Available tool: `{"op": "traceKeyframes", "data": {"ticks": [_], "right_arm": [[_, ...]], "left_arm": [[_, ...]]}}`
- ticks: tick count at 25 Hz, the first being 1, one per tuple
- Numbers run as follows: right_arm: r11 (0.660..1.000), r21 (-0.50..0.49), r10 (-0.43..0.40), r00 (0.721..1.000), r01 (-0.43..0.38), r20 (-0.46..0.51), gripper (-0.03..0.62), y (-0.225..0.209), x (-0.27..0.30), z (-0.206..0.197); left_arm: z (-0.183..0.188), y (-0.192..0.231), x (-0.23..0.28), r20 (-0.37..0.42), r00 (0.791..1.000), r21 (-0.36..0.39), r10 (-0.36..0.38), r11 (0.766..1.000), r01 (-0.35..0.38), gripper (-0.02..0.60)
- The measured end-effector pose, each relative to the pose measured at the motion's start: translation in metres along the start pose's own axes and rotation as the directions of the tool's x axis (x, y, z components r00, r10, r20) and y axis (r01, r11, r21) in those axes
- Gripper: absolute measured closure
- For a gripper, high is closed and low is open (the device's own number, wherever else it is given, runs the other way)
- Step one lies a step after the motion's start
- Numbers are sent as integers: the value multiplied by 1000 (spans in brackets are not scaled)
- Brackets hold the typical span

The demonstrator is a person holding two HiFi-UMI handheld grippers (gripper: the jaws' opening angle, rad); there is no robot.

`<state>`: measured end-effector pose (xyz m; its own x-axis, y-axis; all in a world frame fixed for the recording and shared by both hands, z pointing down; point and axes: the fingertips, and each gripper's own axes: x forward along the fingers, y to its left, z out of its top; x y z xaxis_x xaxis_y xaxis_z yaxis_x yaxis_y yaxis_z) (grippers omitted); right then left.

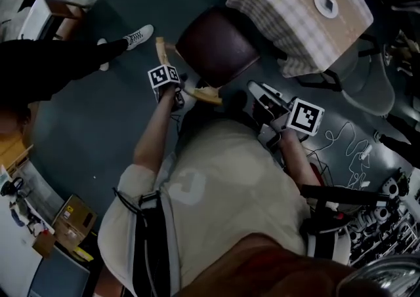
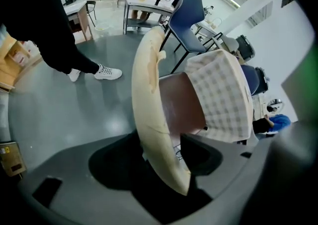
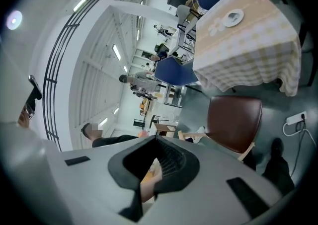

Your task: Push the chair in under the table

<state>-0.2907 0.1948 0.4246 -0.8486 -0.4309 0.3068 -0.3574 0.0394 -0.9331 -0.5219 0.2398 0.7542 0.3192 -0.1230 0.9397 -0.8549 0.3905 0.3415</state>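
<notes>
While the left claw (image 2: 161, 164) stands wide open astride the curved wooden backrest (image 2: 146, 95) of the chair (image 1: 216, 46), the right claw (image 3: 156, 167) is closed on nothing, near the checked-cloth worktop (image 1: 295, 14).

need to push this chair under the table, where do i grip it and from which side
Grip the curved pale backrest, coming down from above on the side away from the table. It is a thin upright band, between the open jaws of the left gripper, and the seat lies between it and the table, so pushing likely drives it in.
</notes>
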Motion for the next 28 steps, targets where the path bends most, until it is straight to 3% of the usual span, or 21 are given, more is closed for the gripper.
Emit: {"op": "traceKeyframes", "data": {"ticks": [7, 10, 17, 23, 28], "right_arm": [[1000, 22, -20, 999, 19, 50, 582, -13, -6, 10], [999, 41, -38, 997, 36, 61, 582, -21, -11, 7], [996, 68, -71, 994, 65, 85, 582, -31, -9, 7], [992, 83, -101, 993, 95, 68, 582, -28, 2, -2], [989, 100, -115, 988, 105, 100, 582, -19, 5, 4]], "left_arm": [[3, 4, 24, -51, 998, 15, 30, 999, -30, 315], [-2, 4, 35, -73, 997, -11, 27, 1000, -28, 344], [-2, -1, 47, -112, 994, 13, 13, 1000, -11, 393], [-11, 0, 40, -178, 984, 61, -8, 998, 19, 391], [-3, -1, 33, -187, 982, 86, 2, 996, 15, 382]]}}
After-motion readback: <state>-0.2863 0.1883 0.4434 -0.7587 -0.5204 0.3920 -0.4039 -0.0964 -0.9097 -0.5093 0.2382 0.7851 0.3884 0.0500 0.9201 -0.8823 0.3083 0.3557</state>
